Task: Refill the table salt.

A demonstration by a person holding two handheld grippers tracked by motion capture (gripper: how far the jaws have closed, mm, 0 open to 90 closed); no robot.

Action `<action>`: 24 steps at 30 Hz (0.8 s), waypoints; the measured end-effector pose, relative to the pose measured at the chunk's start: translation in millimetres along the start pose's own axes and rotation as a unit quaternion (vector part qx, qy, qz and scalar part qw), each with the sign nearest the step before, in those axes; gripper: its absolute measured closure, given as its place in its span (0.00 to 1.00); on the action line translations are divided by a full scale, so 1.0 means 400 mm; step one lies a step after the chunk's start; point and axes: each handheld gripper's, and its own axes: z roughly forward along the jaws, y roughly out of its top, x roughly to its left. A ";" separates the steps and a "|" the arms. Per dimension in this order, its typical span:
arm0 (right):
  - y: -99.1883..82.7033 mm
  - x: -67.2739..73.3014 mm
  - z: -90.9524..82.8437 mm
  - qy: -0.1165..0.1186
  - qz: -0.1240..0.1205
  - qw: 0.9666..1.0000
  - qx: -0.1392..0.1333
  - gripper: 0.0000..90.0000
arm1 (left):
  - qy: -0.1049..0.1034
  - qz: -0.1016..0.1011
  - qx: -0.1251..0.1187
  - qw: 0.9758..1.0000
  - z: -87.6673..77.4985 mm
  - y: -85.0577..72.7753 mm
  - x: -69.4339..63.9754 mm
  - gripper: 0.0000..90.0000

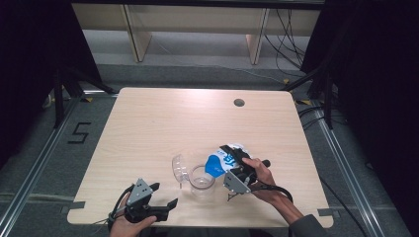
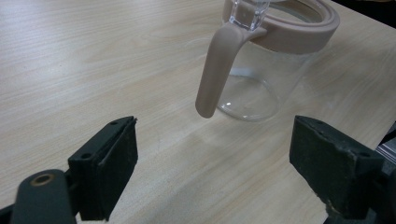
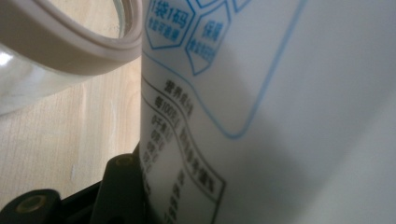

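While the right gripper (image 1: 236, 163) holds the white-and-blue pouch (image 1: 223, 159) tipped toward the glass jug (image 1: 201, 180), this reads as the pour step. Its jaws are about half closed, clamped on the pouch body; the right gripper view has the printed pouch wall pressed against the near jaw, with the jug's beige rim (image 3: 79, 46) just beside it. The pouch's spout end sits over or at the rim; can't tell from the high view whether anything is flowing, too small and blurred.

The jug stands upright near the middle of the desk's near edge, handle (image 2: 215, 70) toward the left gripper (image 1: 160, 195). The clear lid (image 1: 179, 168) looks flipped back on its left side.

Left gripper is wide open and holds nothing, parked at the near-left part of the desk (image 1: 148, 123), short of the handle.

Next move, my guess: keep the spout inside the rim and tip further. The jug is unrestrained, so the left jaws could close on the handle to steady it if the pouch nudges it.
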 end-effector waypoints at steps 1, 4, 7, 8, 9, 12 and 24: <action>0.001 -0.002 0.001 -0.001 -0.011 1.000 -0.001 0.55 | 0.001 0.000 0.001 1.000 0.000 0.000 -0.001 0.17; -0.001 0.002 0.002 -0.005 -0.016 1.000 -0.006 0.55 | 0.001 0.002 0.002 1.000 0.000 0.000 -0.002 0.17; -0.002 0.003 0.002 -0.006 -0.021 1.000 -0.005 0.55 | -0.001 0.001 0.001 1.000 0.000 0.000 -0.001 0.17; -0.002 0.004 0.002 -0.007 -0.024 1.000 -0.006 0.55 | -0.001 0.002 0.001 1.000 -0.001 0.000 -0.001 0.17; -0.002 0.003 0.001 -0.004 -0.029 1.000 -0.001 0.55 | -0.001 0.002 0.002 1.000 -0.001 0.000 0.000 0.17; 0.002 -0.001 0.000 -0.004 -0.052 0.999 0.003 0.56 | -0.001 0.004 0.002 1.000 -0.001 0.000 0.000 0.17; 0.008 0.002 0.002 -0.005 -0.067 0.998 0.000 0.56 | -0.003 0.005 0.002 1.000 0.001 -0.002 -0.004 0.17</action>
